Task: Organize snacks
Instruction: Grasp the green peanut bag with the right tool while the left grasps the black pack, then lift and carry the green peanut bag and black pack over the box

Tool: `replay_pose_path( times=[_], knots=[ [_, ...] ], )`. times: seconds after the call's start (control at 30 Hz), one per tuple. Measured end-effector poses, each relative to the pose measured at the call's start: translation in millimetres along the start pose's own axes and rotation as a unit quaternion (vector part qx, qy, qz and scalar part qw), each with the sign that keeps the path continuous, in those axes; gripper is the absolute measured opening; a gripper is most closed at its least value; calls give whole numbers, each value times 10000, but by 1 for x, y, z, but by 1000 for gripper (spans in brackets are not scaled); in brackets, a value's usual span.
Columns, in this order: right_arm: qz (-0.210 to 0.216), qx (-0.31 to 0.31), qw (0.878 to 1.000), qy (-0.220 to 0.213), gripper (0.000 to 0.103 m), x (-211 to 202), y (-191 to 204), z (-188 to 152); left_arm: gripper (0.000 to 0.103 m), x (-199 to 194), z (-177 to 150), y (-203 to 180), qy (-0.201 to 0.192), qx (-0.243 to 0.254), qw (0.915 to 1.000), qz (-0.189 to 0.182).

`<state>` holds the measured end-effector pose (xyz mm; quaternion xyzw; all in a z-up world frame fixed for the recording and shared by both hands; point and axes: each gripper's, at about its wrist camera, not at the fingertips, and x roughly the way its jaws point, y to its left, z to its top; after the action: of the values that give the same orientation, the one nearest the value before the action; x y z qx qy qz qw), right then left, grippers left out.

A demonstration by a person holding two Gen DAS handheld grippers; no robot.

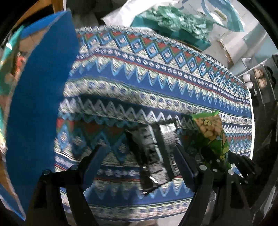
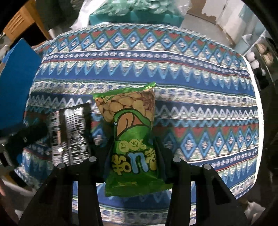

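A green snack packet [image 2: 133,139] printed with beans is held upright between the fingers of my right gripper [image 2: 133,144], which is shut on it above the patterned tablecloth [image 2: 199,97]. The same packet shows in the left wrist view [image 1: 211,137] at the right, with the right gripper's black arms around it. A black and silver snack packet [image 2: 70,135] lies on the cloth to the left of the green one; in the left wrist view this black packet [image 1: 154,153] lies between the spread fingers of my open left gripper [image 1: 139,153].
A blue box [image 1: 38,97] stands at the table's left side and also shows in the right wrist view [image 2: 17,81]. Teal bags and boxes [image 2: 135,12] lie beyond the far edge. Shelves with small items [image 1: 257,78] stand at the right.
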<state>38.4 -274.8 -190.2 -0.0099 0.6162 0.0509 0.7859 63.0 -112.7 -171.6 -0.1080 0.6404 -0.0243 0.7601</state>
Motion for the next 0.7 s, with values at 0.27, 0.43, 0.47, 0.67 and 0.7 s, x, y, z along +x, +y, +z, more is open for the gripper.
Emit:
replay_pose_path(
  times=[0.27,0.43,0.47,0.67,0.7],
  knots=[
    [-35,231,9997,-76,43,3,-52,7,83,20,-4,-21,244,-344,9990,-178],
    [40,415,9991,-41,43,8,-64,1,88,27,-5,-32,228,-452,9986,-126],
    [57,440,9990,-41,43,11,-70,2,88,29,-5,-33,230,-454,9987,-102],
    [93,533,9985,-44,43,18,-84,0,88,42,-8,-49,283,-282,9991,160],
    [95,544,9985,-37,43,18,-85,0,88,45,-9,-51,293,-240,9990,228]
  ],
)
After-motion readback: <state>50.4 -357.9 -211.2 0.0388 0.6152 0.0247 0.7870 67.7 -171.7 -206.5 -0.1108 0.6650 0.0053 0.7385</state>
